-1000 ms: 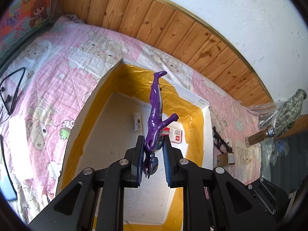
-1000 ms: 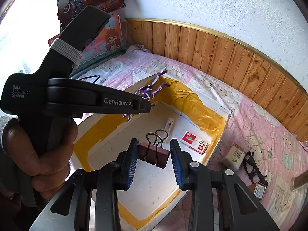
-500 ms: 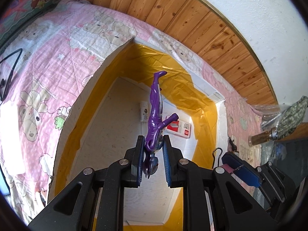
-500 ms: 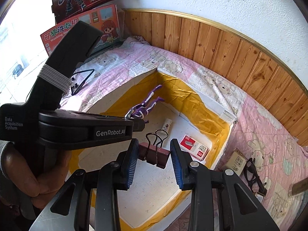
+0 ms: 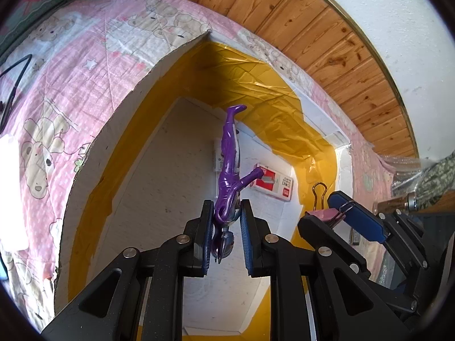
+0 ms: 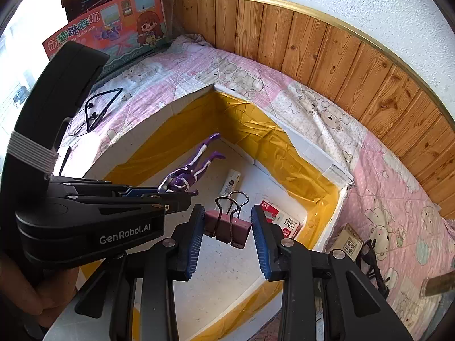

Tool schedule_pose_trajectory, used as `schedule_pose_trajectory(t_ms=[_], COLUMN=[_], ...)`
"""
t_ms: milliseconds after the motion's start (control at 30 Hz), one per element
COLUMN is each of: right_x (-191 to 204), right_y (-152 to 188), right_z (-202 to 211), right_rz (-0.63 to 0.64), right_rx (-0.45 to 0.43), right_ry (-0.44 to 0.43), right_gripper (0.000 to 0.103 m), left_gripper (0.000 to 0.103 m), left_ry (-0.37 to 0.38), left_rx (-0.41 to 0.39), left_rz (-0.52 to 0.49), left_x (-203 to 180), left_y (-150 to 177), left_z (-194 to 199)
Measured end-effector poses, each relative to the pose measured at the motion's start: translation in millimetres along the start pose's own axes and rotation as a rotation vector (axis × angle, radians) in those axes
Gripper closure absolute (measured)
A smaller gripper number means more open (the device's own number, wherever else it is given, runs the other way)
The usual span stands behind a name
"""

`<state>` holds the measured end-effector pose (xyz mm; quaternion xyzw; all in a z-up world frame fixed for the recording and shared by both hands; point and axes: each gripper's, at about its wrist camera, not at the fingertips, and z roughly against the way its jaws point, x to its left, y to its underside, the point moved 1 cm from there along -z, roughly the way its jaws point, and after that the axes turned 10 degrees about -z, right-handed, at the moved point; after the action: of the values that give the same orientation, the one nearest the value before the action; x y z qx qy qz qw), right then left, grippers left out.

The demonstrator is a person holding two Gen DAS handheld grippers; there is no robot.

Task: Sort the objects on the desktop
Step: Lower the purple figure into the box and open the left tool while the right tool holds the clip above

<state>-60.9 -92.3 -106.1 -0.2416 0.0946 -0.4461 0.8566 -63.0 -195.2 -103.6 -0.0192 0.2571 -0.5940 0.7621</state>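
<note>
My left gripper (image 5: 226,238) is shut on a purple toy figure (image 5: 229,167), held head-first with its legs pointing away, above the white box with yellow tape (image 5: 119,119). The figure also shows in the right wrist view (image 6: 190,170). My right gripper (image 6: 227,236) is shut on a pink binder clip (image 6: 227,228) and holds it over the same box (image 6: 338,196). The right gripper and clip (image 5: 327,214) show at the right of the left wrist view.
Inside the box lie a red-and-white staple box (image 6: 280,220) and a small white tube (image 6: 230,183). A pink bear-print cloth (image 6: 216,68) covers the surface. Black glasses (image 6: 372,261), a small carton (image 6: 348,241), a black cable (image 6: 96,110) and toy boxes (image 6: 113,28) lie around.
Both grippers have moved forward and lower over the box, each keeping its hold. The right gripper with the clip has come into the left wrist view.
</note>
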Motion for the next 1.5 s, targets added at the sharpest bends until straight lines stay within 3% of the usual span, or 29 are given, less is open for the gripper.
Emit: schedule_pose_trajectory(t_ms=[333,733,1133,1500], right_x=[-1.7,-16.6,-3.3,-8.6], right_y=[-9.2,-27.4,-46.6,-54.9], right_z=[-15.3,-38.7,-73.3,-113.6], right_rz=[0.028,-0.091,-0.062,-0.022], right_rx=[0.055,0.103,0.177,0.281], right_ry=[0.010,-0.031,0.017,0.103], right_gripper=[0.068,0.068,0.068,0.068], left_gripper=[0.085,0.084,0.084,0.084], left_ry=[-0.009,0.005,0.052,0.092], left_rx=[0.019,0.090,0.191,0.270], left_rz=[0.044,0.099,0.215,0.220], left_x=[10.3,15.1,26.9,20.3], left_y=[-3.9,1.5,6.9,14.8], left_z=[-7.8,-24.3,-39.4,-52.5])
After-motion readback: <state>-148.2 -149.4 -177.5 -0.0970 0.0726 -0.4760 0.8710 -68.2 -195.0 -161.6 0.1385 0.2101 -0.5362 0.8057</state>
